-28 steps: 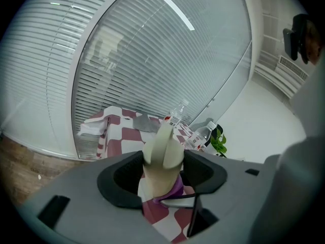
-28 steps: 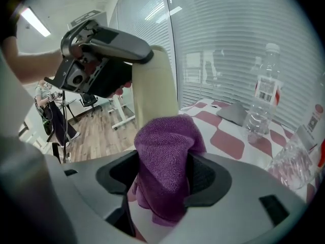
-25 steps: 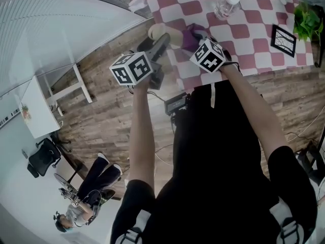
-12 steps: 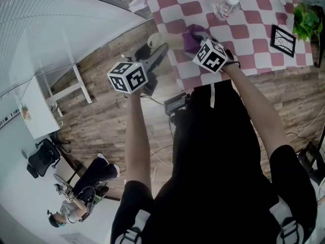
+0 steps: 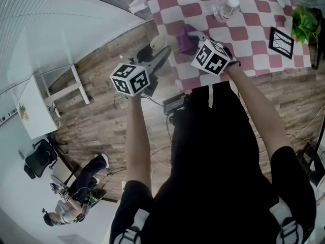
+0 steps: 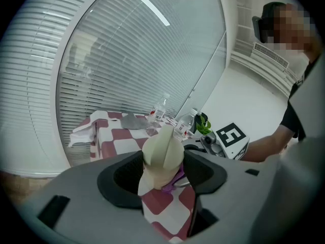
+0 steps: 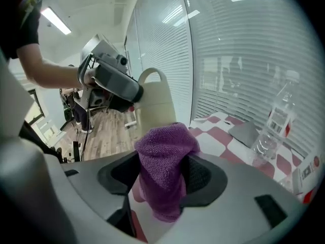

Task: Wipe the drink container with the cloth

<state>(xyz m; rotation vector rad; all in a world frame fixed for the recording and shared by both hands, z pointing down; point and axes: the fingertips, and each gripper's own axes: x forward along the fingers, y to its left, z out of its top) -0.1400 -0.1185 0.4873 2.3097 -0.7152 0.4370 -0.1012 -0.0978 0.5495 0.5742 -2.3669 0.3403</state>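
Observation:
A cream drink container [image 5: 159,40] with a loop handle is held over the checkered table's near left edge, my left gripper [image 5: 161,46] shut on it. In the left gripper view the container [image 6: 162,151] fills the gap between the jaws. My right gripper [image 5: 191,37] is shut on a purple cloth [image 5: 184,39] right beside the container; its jaws have just been closing on the cloth. In the right gripper view the cloth [image 7: 165,161] bulges up between the jaws, with the container [image 7: 155,100] and the left gripper [image 7: 136,93] just behind it. Whether cloth and container touch I cannot tell.
The red-and-white checkered table [image 5: 256,37] carries clear water bottles [image 5: 226,6], a green plant [image 5: 305,20], a black-framed picture [image 5: 283,40] and a grey cloth [image 6: 133,120]. Wood floor lies below, with a white desk [image 5: 35,105] and a seated person [image 5: 76,197] at the left.
The right gripper has brought the purple cloth leftward, closer to the container. The left gripper has rolled a little with the container still in it.

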